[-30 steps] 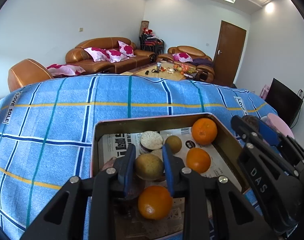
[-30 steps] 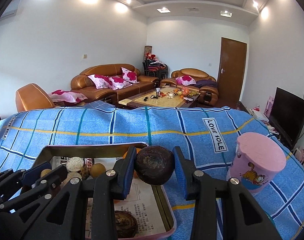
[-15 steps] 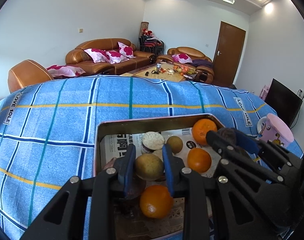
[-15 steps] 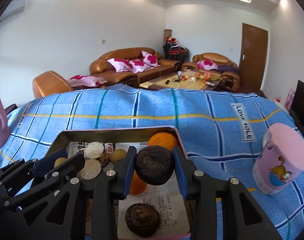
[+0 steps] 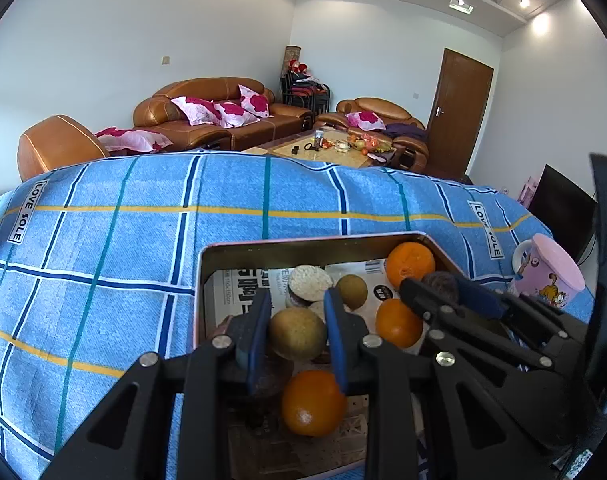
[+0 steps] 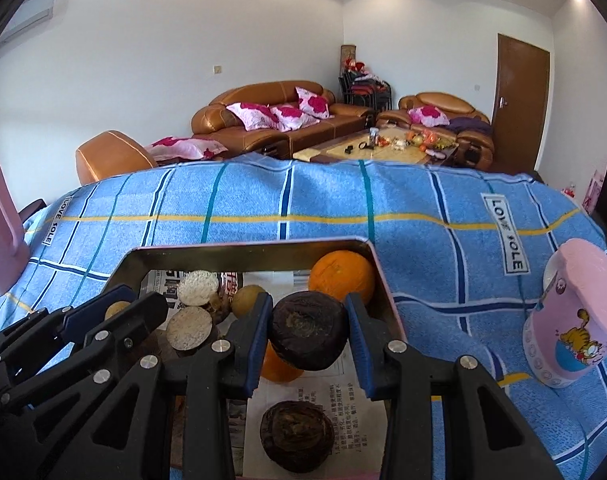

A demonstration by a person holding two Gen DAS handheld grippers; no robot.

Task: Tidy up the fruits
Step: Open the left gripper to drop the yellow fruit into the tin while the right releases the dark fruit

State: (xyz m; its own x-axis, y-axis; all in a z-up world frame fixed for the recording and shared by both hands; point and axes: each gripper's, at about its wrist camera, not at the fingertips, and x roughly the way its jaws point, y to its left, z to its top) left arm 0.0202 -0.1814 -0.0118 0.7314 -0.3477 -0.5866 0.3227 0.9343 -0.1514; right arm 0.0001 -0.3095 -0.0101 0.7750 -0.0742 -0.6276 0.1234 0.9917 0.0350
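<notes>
Over the tray point(image 6: 387, 312), right view only: dark fruit point(image 6: 308, 335) pinched in the right gripper point(image 6: 308, 338) jaws; second dark fruit point(image 6: 297, 436) below.
Left view only: left gripper point(image 5: 297, 334) jaws pinching a brownish-green fruit point(image 5: 297, 333).
Change: right gripper now over the tray, before beside it.

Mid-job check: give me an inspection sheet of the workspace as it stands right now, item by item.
Surface: blue plaid cloth covering the table.
Job's things: shallow metal tray lined with newspaper, holding oranges, brownish round fruits and a dark wrinkled fruit.
Clutter: pink cartoon cup standing on the cloth right of the tray.
Grippers: left gripper shut on a greenish-brown round fruit; right gripper shut on a second dark wrinkled fruit, over the tray.
Cables: nothing seen.
Surroundings: brown leather sofas, coffee table, wooden door.
</notes>
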